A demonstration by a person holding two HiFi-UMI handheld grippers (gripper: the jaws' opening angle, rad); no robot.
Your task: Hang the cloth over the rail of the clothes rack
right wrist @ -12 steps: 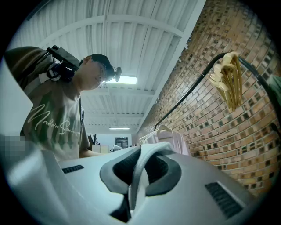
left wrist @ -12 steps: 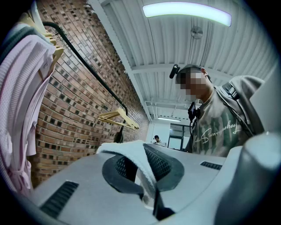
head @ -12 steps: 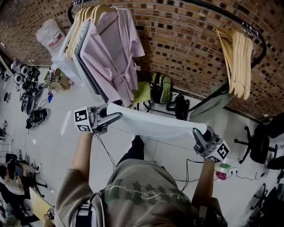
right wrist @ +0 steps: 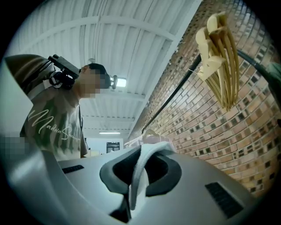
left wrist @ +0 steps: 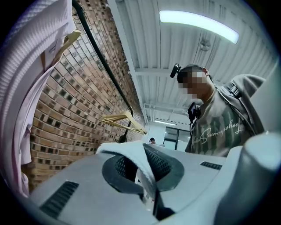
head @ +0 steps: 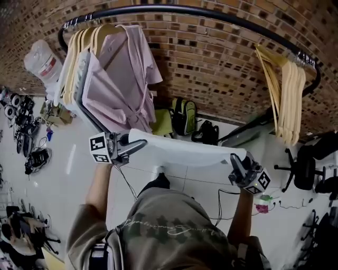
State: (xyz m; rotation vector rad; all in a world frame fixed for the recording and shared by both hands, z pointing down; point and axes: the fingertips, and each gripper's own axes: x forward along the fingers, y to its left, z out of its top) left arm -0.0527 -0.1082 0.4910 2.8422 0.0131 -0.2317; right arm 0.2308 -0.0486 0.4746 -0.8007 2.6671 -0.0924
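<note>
Left tool [head: 141,143], right tool [head: 232,159] pinch cloth [head: 185,153]; long axis left-right

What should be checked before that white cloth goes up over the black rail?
1. Left gripper shut on one end of the white cloth: ok.
2. Right gripper shut on the other end: ok.
3. Cloth stretched flat between the two grippers, not bunched: ok.
4. Bare stretch of the curved black metal rail between the pink robe and the pale wooden hangers: ok.
5. Cloth over the rail: not ok, it is held in front of the person and does not touch the rail.
6. Cloth's lower edge free of snags: cannot tell, no view shows it.
</note>
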